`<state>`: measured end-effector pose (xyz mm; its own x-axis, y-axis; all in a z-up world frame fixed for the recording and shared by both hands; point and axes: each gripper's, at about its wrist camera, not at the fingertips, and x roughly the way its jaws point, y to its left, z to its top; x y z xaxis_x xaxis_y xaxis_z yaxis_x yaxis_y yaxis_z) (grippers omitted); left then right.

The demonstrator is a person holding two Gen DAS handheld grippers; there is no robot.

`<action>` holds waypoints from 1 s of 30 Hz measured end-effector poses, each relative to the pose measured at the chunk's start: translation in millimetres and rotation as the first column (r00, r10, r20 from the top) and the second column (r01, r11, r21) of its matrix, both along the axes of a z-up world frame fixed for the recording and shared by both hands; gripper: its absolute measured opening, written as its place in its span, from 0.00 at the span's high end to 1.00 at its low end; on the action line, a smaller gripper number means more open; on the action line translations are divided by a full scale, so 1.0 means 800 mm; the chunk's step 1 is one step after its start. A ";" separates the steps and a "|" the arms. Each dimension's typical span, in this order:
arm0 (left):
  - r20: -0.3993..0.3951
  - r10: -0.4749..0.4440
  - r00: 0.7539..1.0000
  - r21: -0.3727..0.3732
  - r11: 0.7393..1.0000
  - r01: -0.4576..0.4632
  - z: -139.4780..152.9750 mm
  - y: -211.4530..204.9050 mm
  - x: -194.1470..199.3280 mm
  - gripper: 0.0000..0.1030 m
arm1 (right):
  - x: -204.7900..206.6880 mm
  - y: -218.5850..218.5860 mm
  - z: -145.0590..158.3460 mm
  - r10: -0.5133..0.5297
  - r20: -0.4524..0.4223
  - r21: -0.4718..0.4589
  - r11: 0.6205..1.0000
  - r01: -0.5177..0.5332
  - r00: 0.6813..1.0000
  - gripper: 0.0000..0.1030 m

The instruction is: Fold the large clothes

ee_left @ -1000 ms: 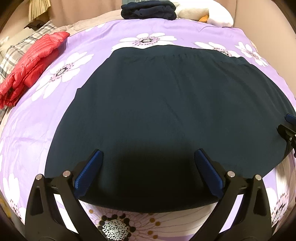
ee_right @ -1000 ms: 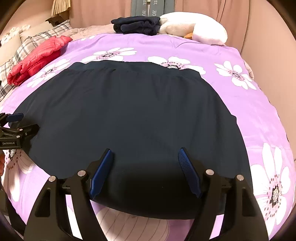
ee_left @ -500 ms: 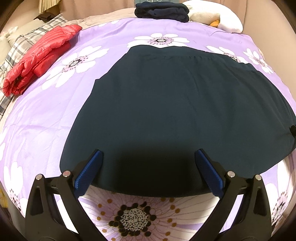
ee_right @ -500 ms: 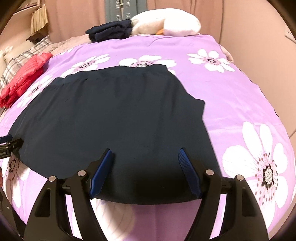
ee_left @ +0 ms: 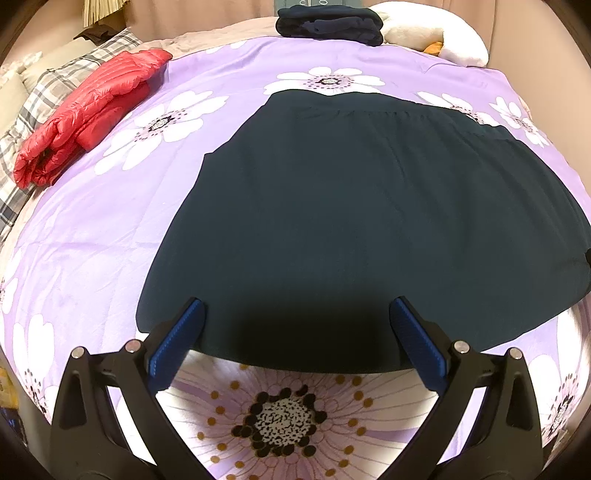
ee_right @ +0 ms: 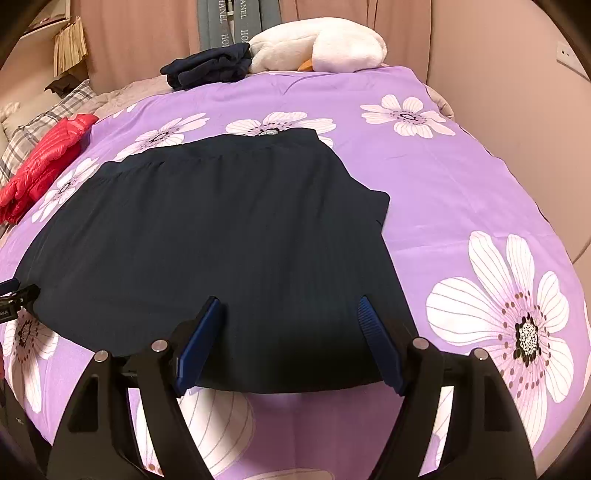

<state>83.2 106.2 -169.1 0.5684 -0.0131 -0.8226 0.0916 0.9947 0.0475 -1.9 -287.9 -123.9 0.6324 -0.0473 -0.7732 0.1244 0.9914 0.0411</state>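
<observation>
A large dark navy garment (ee_left: 362,221) lies spread flat on the purple flowered bedspread (ee_left: 92,229), waistband at the far side. In the left wrist view my left gripper (ee_left: 295,310) is open above the garment's near left hem, nothing between its blue pads. The right wrist view shows the same garment (ee_right: 221,236) with my right gripper (ee_right: 290,308) open over its near right hem, also empty. The tip of the left gripper (ee_right: 14,295) shows at the left edge of the right wrist view, beside the garment's left corner.
A red puffer jacket (ee_left: 88,110) lies on the bed's left side beside plaid pillows (ee_left: 44,85). A folded dark garment (ee_left: 328,20) and a white plush toy (ee_right: 317,46) sit at the head. A wall runs along the right edge of the bed (ee_right: 517,110).
Both grippers have drawn apart sideways along the near hem: the left toward the garment's left corner, the right toward its right corner. Both stay open and empty; the garment has not moved.
</observation>
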 end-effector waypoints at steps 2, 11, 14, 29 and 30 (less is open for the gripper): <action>-0.001 0.003 1.000 -0.001 1.000 -0.003 0.000 0.002 -0.001 0.02 | -0.001 -0.001 0.001 -0.004 0.001 0.000 1.000 0.004 1.000 0.27; -0.001 0.014 1.000 0.002 1.000 -0.014 0.001 0.009 -0.005 0.02 | -0.008 -0.006 0.003 -0.020 0.002 -0.001 1.000 0.020 1.000 0.27; -0.002 0.022 1.000 0.005 1.000 -0.022 0.002 0.012 -0.006 0.02 | -0.011 -0.011 0.004 -0.033 0.002 -0.006 0.999 0.033 0.999 0.27; 0.010 0.105 0.994 0.099 0.989 -0.106 0.010 0.044 -0.014 0.02 | -0.041 -0.065 0.007 -0.180 -0.023 -0.053 0.983 0.178 0.983 0.27; 0.013 0.118 0.993 0.106 0.987 -0.119 0.010 0.050 -0.014 0.02 | -0.043 -0.067 0.009 -0.187 -0.020 -0.061 0.981 0.186 0.982 0.27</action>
